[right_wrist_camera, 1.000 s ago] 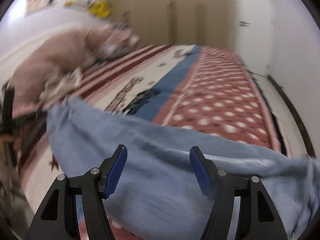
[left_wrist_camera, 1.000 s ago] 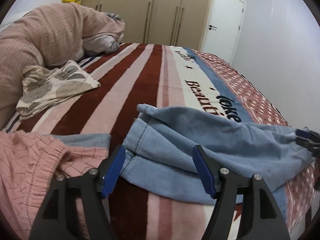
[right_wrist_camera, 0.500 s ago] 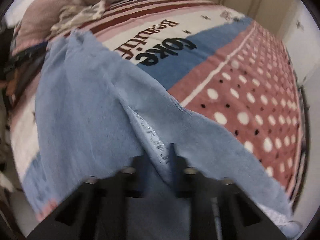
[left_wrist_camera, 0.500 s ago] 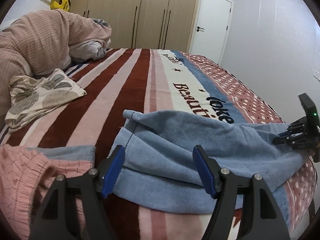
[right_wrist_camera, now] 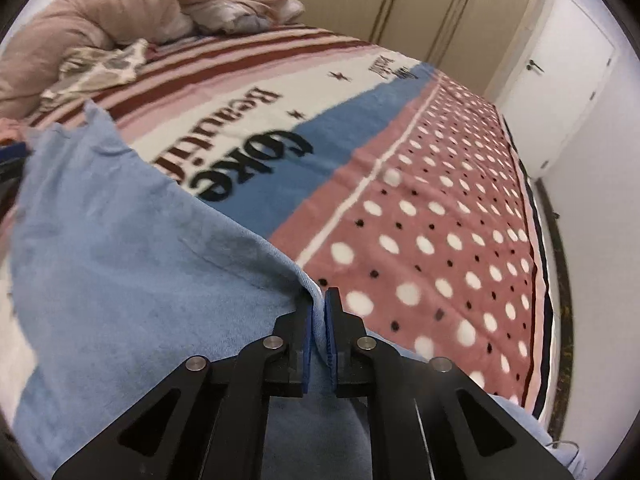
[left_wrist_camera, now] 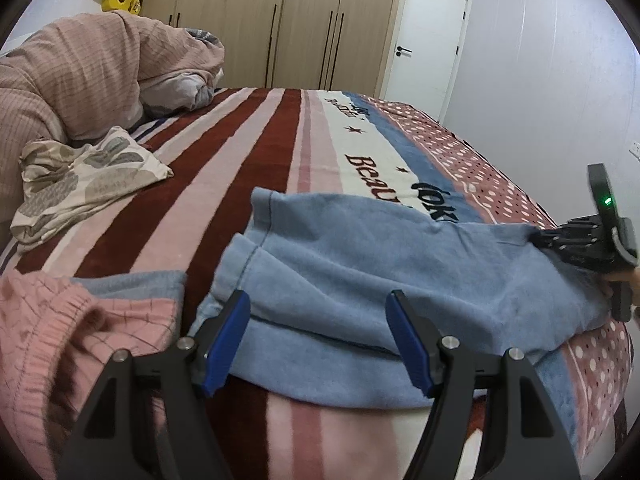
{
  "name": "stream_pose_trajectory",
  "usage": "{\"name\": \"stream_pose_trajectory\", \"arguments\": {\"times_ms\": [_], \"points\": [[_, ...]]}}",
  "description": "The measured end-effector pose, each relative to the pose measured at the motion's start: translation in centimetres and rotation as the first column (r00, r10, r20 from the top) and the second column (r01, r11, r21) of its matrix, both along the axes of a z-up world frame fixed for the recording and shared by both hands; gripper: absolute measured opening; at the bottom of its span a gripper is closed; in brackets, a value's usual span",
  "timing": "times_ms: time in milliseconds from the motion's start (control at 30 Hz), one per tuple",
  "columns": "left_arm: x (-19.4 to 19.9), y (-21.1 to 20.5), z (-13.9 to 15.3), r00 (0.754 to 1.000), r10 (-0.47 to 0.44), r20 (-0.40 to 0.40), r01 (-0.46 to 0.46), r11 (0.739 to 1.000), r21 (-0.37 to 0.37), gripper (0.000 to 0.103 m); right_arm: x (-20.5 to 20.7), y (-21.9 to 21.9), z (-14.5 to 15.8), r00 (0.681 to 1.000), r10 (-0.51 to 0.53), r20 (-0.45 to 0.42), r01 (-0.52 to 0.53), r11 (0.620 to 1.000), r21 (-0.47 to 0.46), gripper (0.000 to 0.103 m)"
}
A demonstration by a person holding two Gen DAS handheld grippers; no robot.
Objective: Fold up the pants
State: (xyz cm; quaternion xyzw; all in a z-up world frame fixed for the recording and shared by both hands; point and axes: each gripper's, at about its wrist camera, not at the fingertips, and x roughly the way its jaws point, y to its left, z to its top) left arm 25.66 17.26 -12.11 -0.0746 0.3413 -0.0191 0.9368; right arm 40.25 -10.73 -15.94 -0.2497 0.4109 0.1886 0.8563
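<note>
Bed [left_wrist_camera: 256, 152]: striped and dotted blanket, spread flat; carries everything below. Bunched duvet [left_wrist_camera: 80, 68] at the head end, patterned cloth [left_wrist_camera: 80, 176] beside it, pink garment [left_wrist_camera: 48, 320] at the near left edge.

Pants [left_wrist_camera: 360, 280]: light blue, laid across the near part of the bed, hems toward the left wrist camera, opposite end out at the right tongs. Lying roughly lengthwise, legs stacked one over the other, upper hem set back from the lower.

Right tongs [right_wrist_camera: 319, 316]: open and hovering over the fabric a second ago; now closed to a narrow slit, with a raised ridge of the pants' far edge pinched between the blue pads. Meaning for the task, as a judgement: one end secured, ready to be lifted and carried toward the hems for a crosswise fold.

Left tongs [left_wrist_camera: 318, 340]: unchanged, spread wide, gripping nothing, poised just above the hem end of the pants. Likely next need: closing on that end, or pinning it, to keep the stack from sliding.

Containers: none visible in either view; wardrobe [left_wrist_camera: 280, 20] doors shut, contents unseen.
</note>
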Motion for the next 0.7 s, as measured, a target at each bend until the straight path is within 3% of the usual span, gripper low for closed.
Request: {"name": "stream_pose_trajectory", "arguments": {"times_ms": [33,100,167,300,433,567,600,667,700], "points": [[0.0,-0.2,0.0,1.000,-0.006,-0.004,0.006,1.000,-0.004,0.066,0.0,0.2,-0.4,1.000,0.002,0.013,-0.002,1.000,-0.022,0.007],[0.1,-0.5,-0.1,1.000,-0.018,-0.015,0.017,1.000,-0.016,0.066,-0.5,0.2,-0.7,0.999,-0.010,0.047,0.012,0.999,-0.047,0.028],[0.3,-0.7,-0.3,0.999,-0.010,-0.032,0.009,1.000,-0.025,0.066,-1.1,-0.6,0.1,0.998,-0.024,0.066,0.024,1.000,-0.004,0.038],[-0.1,-0.4,-1.2,0.998,0.018,-0.059,-0.028,0.984,-0.174,0.066,-3.5,-3.3,2.9,0.993,-0.070,0.097,0.055,0.988,0.145,0.045],[0.5,-0.2,-2.8,0.990,0.085,-0.110,-0.108,0.968,-0.228,0.066,-7.0,-5.7,4.6,0.990,-0.101,0.096,0.070,0.954,0.290,0.046],[1.9,0.4,-3.2,0.981,0.171,-0.089,-0.187,0.953,-0.239,0.066,-9.9,-7.9,5.0,0.987,-0.141,0.076,0.100,0.915,0.391,0.046],[2.3,0.5,-3.1,0.978,0.192,-0.077,-0.205,0.947,-0.248,0.063,-10.5,-8.5,4.9,0.986,-0.152,0.067,0.112,0.908,0.403,0.046],[2.7,0.5,-3.0,0.971,0.231,-0.057,-0.238,0.945,-0.224,0.034,-11.3,-9.2,4.8,0.985,-0.164,0.054,0.128,0.902,0.412,0.046],[3.0,0.4,-3.1,0.970,0.235,-0.062,-0.243,0.947,-0.210,0.010,-11.7,-9.6,4.7,0.984,-0.173,0.050,0.137,0.899,0.415,0.046]]}}
